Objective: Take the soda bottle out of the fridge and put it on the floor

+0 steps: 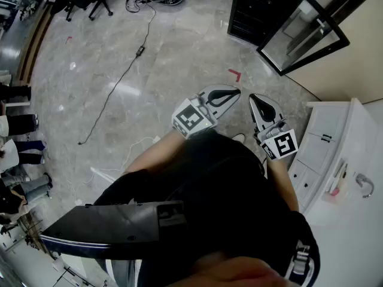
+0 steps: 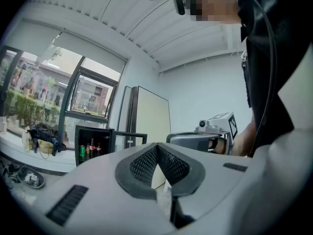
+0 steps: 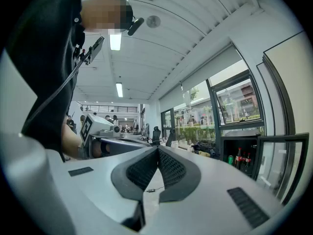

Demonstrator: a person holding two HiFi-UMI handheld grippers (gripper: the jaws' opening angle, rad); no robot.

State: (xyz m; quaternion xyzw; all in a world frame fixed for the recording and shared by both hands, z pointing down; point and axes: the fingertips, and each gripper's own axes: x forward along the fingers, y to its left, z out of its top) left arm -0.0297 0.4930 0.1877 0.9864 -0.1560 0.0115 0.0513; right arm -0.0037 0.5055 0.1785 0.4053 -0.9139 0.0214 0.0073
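One black cable (image 1: 125,72) crosses grey marble floor (image 1: 185,46).

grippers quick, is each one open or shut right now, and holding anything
Left grey gripper: shut, holding nothing.
Right grey gripper: shut, holding nothing.

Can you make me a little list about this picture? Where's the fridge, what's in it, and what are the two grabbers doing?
fridge: small and black, across the room from the person
door: open
inside: soda bottles and a green can on a shelf
left gripper: jaws together, holding nothing
right gripper: jaws together, holding nothing
floor: grey and shiny, no bottle set on it yet
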